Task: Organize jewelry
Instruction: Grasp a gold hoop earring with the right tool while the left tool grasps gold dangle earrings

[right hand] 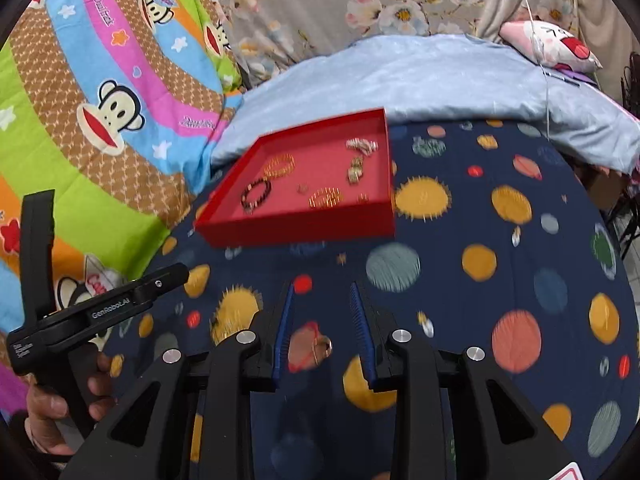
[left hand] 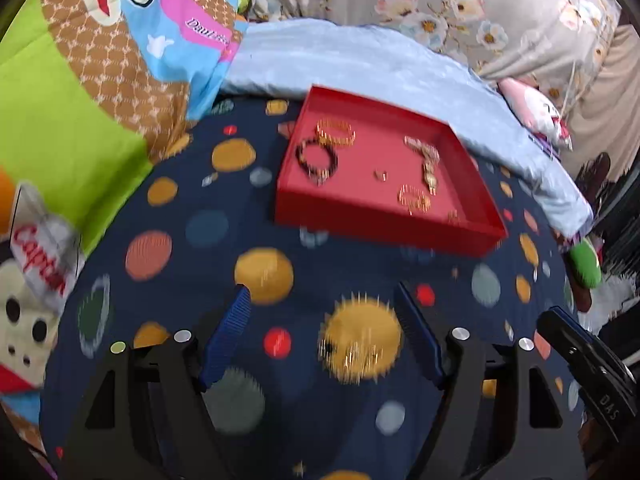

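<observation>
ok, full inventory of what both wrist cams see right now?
tray: one, red, on the planet-print cloth
dark bead bracelet: one, in tray, near left
gold bracelets: two, in tray
watch: one, gold, tray right side
small gold pieces: about two, in tray, too blurred to name
planet-print cloth: one, navy
light blue blanket: one, behind tray
monkey-print quilt: one, left
pink plush: one, far right
left tongs: open, empty
right tongs: slightly apart, empty
hand: holding the left tool
</observation>
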`<state>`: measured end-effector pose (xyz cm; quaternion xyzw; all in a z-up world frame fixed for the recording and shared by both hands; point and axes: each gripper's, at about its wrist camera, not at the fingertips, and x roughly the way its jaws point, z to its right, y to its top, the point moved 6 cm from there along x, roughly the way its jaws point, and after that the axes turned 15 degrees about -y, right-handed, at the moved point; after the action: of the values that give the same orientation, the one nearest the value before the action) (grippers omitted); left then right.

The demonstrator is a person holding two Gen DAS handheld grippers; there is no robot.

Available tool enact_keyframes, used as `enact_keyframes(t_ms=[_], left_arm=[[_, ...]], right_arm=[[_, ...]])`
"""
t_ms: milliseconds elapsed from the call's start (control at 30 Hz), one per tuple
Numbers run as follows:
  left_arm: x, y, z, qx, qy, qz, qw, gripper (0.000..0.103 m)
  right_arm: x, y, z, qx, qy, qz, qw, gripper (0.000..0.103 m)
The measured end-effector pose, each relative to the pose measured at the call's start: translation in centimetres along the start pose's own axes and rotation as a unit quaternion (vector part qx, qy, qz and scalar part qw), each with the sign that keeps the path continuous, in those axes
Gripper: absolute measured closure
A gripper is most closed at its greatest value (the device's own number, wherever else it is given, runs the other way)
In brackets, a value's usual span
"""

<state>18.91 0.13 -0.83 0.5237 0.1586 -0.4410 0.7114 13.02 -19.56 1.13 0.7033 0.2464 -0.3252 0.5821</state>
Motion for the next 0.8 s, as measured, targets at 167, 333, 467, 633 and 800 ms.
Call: enact_keyframes(t_ms=[167, 333, 467, 633, 800], left_arm=[[-0.2, -3.3, -0.1, -0.004, 0.005, -0.019, 0.9998, 0.032], [-0.2, -5.1, -0.1, 0.009, 0.024, -0.028, 0.9993, 0.032], [0.0, -5.8, -0.3, 0.006, 0.024, -0.035, 0.9991, 0.032], [0.3, -6.2, -0.7, 0.002, 0.028, -0.041, 0.9988, 0.032], [0.6, -6.4, -1.1, -0.002, 0.029, -0.044, 0.9986, 0.032]], right_arm=[[1.0, -2.9, 0.3, 0.0, -0.006, -0.032, 0.999, 0.074], [2.7, -4.3, -0.3, -0.012, -0.012, -0.052, 0.998, 0.074], [3.7, -4.4, -1.3, -0.026, -0.017, -0.056, 0.998, 0.074], [5.0, -4.3, -2.3, -0.036, -0.026, -0.06, 0.997, 0.074], [5.6, -4.4, -2.9, -0.052, -0.042, -0.054, 0.996, 0.074]])
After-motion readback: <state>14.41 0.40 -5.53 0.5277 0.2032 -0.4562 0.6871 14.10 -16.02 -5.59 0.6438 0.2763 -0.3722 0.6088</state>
